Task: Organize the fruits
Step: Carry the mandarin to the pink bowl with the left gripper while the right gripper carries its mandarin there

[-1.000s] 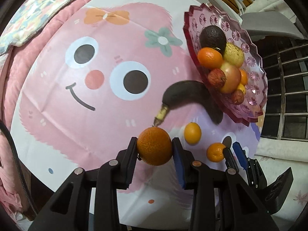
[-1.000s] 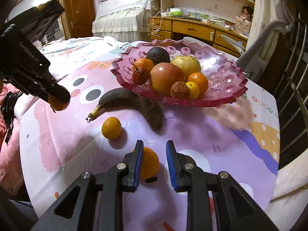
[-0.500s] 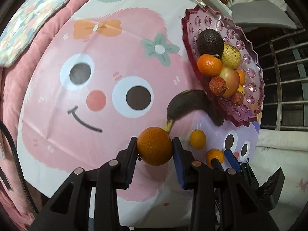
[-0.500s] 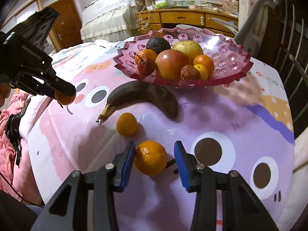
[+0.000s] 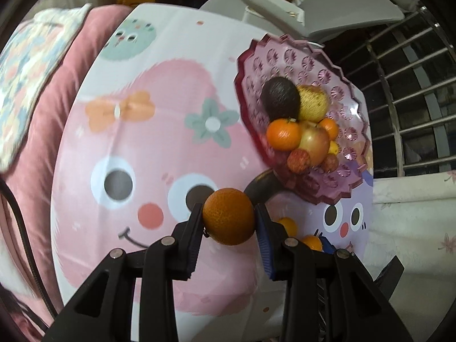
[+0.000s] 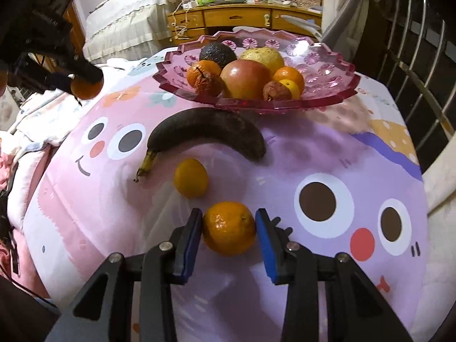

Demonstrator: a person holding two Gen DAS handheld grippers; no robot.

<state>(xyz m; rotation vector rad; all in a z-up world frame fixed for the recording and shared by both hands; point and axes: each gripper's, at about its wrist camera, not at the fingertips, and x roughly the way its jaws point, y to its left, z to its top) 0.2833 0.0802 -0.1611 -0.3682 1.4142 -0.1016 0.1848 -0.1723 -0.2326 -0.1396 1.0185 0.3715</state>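
Oranges are what I'm working on both sides. In my left gripper the tongs are clamped on a dark orange, and since a second ago I've carried it up and toward the pink fruit bowl, which now sits larger and closer on the right of that view — so this fruit looks about ready to go in with the rest.

The right gripper was pinched shut beside the tangerine a second ago; now its blue pads bracket the fruit on the cartoon tablecloth, the jaws closing with the tangerine between them. I judge the pads are at its skin, but it hasn't left the cloth, so I don't count that grip as settled.

Both grippers point steeply down. From the right view the left one hangs high at far left with its orange. A small orange and a blackened banana lie loose between my right tongs and the bowl — they're the fruits left.
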